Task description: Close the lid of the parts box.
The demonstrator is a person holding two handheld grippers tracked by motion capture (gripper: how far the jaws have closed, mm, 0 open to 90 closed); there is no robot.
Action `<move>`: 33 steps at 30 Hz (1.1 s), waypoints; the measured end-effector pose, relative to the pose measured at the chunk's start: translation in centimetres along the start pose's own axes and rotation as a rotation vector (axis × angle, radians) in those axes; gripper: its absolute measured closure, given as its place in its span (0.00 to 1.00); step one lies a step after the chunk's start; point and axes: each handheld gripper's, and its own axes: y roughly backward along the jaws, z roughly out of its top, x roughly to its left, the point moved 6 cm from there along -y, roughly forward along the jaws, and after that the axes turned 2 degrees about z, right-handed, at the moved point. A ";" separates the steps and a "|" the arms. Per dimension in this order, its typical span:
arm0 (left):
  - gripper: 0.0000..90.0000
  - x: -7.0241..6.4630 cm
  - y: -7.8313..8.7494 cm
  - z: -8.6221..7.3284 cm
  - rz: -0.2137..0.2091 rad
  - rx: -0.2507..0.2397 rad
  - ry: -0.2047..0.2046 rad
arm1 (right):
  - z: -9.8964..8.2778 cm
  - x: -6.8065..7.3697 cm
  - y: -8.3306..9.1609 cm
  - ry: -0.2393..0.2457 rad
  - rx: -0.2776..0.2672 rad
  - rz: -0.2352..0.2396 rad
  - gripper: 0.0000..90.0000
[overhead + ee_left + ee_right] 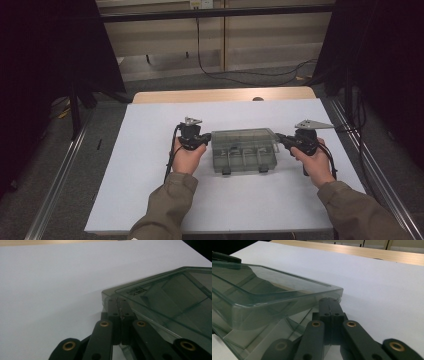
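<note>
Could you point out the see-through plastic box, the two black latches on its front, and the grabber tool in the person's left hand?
Clear plastic organizer box (pixel 244 149), high view, middle of its lid.
Black latches (pixel 226 171), high view, on the left latch.
Left gripper (pixel 206 139), high view, at its shut tips by the box's left end.

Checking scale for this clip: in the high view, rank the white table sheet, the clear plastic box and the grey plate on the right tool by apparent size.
1. White table sheet, largest.
2. Clear plastic box.
3. Grey plate, smallest.
</note>
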 end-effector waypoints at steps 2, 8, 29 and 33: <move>1.00 0.0 0.0 0.0 0.000 -0.001 0.000 | 0.0 0.0 0.0 0.001 0.000 0.000 1.00; 1.00 0.0 0.0 -0.1 -0.002 0.007 0.000 | -0.1 0.0 0.0 0.000 0.001 0.000 1.00; 1.00 -0.1 0.0 -0.5 -0.005 0.007 0.015 | -0.5 0.2 0.1 0.010 0.009 -0.002 1.00; 1.00 -0.1 0.0 -0.7 -0.005 0.010 0.011 | -0.7 0.2 0.1 0.011 0.011 -0.004 1.00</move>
